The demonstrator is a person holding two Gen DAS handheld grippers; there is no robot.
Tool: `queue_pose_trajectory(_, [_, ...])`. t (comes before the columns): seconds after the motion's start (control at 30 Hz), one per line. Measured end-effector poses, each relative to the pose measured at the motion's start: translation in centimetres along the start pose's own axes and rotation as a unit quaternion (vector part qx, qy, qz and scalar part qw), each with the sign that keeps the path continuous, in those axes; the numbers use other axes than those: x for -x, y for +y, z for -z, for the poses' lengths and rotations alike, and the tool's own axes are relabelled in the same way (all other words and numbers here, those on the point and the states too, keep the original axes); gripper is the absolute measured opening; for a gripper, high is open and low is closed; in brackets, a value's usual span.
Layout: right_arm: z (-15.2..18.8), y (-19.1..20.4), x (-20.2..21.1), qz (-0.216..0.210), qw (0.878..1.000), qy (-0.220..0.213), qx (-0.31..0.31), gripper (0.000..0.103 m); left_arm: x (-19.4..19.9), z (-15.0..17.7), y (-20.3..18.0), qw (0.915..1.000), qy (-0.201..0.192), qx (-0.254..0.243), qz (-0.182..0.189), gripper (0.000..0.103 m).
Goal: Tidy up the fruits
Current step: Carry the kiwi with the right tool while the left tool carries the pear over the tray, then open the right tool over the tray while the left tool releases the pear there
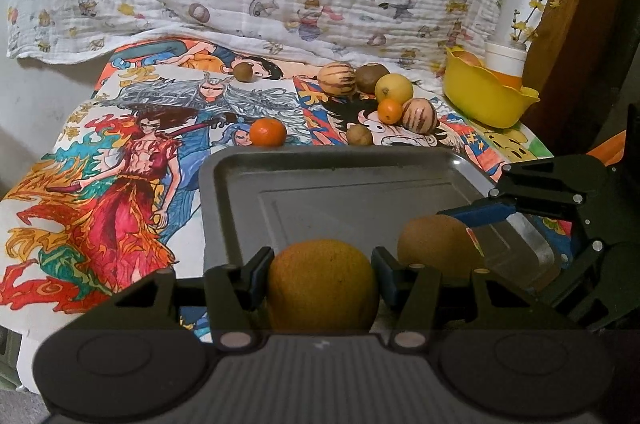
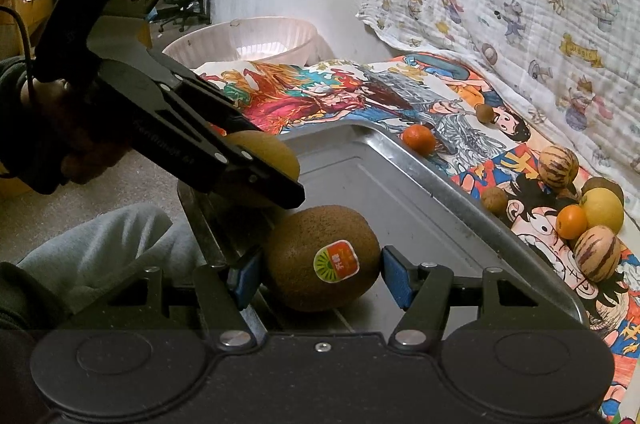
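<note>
My left gripper (image 1: pixel 322 272) is shut on a round orange-brown fruit (image 1: pixel 322 284) over the near edge of the metal tray (image 1: pixel 320 176). My right gripper (image 2: pixel 322 274) has its blue pads against the two ends of a brown kiwi (image 2: pixel 322 256) with a sticker, which rests low in the tray (image 2: pixel 400 192); the kiwi also shows in the left wrist view (image 1: pixel 438 240). Beyond the tray lie a mandarin (image 1: pixel 268 131), a small brown fruit (image 1: pixel 359 135), two striped melons (image 1: pixel 419 115), a lemon (image 1: pixel 393 88) and a small orange (image 1: pixel 389 111).
A yellow bowl (image 1: pixel 486 96) with fruit stands at the back right beside a white jar. A small brown fruit (image 1: pixel 243 71) lies far back. A white basket (image 2: pixel 244 40) stands left of the table. A printed cloth hangs behind. Colourful posters cover the tabletop.
</note>
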State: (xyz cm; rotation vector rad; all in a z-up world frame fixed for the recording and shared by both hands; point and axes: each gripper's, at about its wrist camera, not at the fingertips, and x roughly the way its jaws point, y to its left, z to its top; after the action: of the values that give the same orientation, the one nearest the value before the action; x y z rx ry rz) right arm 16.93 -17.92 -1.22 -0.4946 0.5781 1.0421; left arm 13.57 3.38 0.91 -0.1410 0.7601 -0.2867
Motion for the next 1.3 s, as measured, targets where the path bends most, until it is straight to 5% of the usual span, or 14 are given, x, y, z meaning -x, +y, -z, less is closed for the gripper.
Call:
queue_pose_trajectory(0.2, [0.0,0.0,0.0,-0.001,1.000,0.001,0.001,0.065,0.6,-0.1,-0.2,0.9999,-0.011,-0.004,0.000,0.060])
queue_pose_trajectory(0.6, [-0.1,-1.0,1.9,-0.004,1.000,-0.021,-0.013,0.079,1.9,-1.7,0.6,0.9995,-0.033,0.001,0.001,0.084])
queue_pose_trajectory(0.77, [-0.4,-2.7,3.3,0.022,0.998,-0.042,-0.031,0.090,1.9,-3.6,1.0,0.9987,-0.048,-0.002,-0.017,0.098])
queue_pose_trajectory(1.0, [-1.2,-5.6,4.3,0.076,0.993,-0.067,-0.062,0.102,0.7,-6.4,2.2,0.9984,-0.042,-0.007,-0.039,0.102])
queue_pose_trajectory(1.3, [-1.9,-8.4,3.1,0.100,0.992,-0.012,-0.077,0.102,-1.1,-8.8,3.7,0.9988,0.001,-0.018,-0.045,0.102])
